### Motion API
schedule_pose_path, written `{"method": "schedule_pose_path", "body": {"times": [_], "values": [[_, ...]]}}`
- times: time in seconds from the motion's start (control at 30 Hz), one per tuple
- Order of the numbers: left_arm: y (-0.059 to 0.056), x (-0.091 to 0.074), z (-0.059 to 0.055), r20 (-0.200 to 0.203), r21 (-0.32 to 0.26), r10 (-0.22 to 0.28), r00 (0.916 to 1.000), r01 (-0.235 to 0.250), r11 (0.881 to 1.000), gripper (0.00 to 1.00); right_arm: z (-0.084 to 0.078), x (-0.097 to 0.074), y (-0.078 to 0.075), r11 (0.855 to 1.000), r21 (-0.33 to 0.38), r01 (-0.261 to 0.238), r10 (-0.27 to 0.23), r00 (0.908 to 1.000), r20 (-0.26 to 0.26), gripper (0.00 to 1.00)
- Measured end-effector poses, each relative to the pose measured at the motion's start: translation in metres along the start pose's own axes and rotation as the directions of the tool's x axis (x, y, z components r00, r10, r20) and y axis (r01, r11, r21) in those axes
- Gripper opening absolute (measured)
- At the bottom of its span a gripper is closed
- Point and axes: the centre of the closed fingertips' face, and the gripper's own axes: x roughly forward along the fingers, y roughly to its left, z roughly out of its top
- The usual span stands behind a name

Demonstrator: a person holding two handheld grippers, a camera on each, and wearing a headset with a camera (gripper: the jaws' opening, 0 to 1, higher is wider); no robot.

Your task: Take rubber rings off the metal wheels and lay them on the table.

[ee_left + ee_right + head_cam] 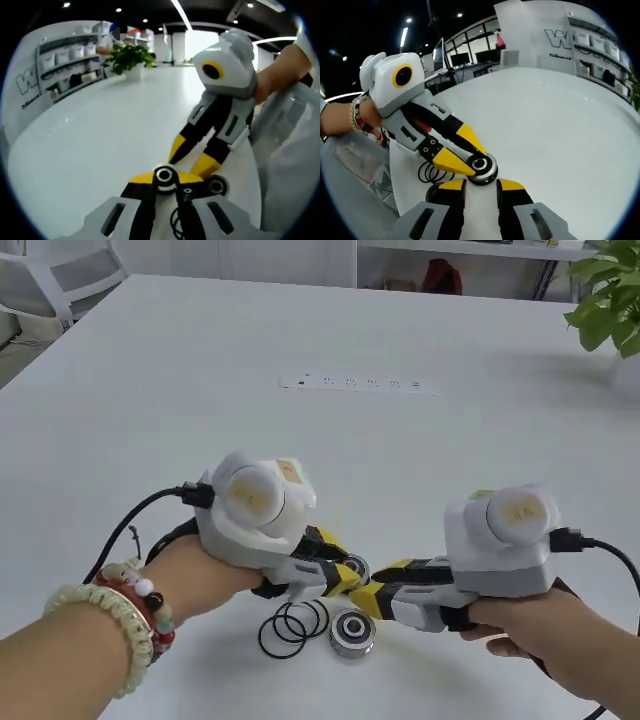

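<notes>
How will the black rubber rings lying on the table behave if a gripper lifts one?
The rubber rings are thin loops, so probably light and floppy. They lie overlapped, so one may drag its neighbours. Flat on the table, they look hard to pinch.

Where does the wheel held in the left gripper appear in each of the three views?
Head view: the wheel is low centre, in the left gripper.
Left gripper view: low centre, at the tips of that view's own jaws.
Right gripper view: centre, just beyond the right gripper, between the other gripper's yellow tips.
Shared landmark: the black rings lying close beside it.
</notes>
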Motion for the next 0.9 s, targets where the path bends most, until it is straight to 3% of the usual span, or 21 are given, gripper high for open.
{"method": "schedule_pose_path", "body": {"times": [0.2,0.5,0.67,0.8,0.87,0.9], "values": [[0.0021,0.0012,-0.0015,0.004,0.003,0.013,0.9999,-0.013,1.000,0.14,-0.0014,0.0001,-0.0038,0.999,-0.049,0.023,-0.023,0.9997,-0.008,0.17],[0.0006,0.0007,-0.0004,0.019,-0.022,0.011,0.9998,-0.011,1.000,0.14,-0.0015,-0.0004,-0.0016,1.000,-0.018,0.006,-0.006,0.9999,-0.012,0.13],[-0.0001,0.0010,0.0000,0.018,-0.023,0.014,0.9997,-0.014,1.000,0.14,-0.0026,-0.0020,-0.0053,1.000,-0.017,0.019,-0.020,0.9996,-0.020,0.01],[-0.0004,0.0010,0.0003,0.018,-0.026,0.016,0.9997,-0.016,1.000,0.14,-0.0027,-0.0016,-0.0072,0.999,-0.027,0.035,-0.036,0.9989,-0.029,0.00],[-0.0003,0.0010,0.0004,0.018,-0.026,0.017,0.9997,-0.017,1.000,0.14,-0.0030,-0.0021,-0.0076,0.999,0.002,0.040,-0.040,0.9985,-0.037,0.00],[-0.0003,0.0011,0.0003,0.018,-0.025,0.018,0.9997,-0.017,1.000,0.14,-0.0038,-0.0025,-0.0079,0.997,0.054,0.048,-0.046,0.9981,-0.042,0.00]]}}
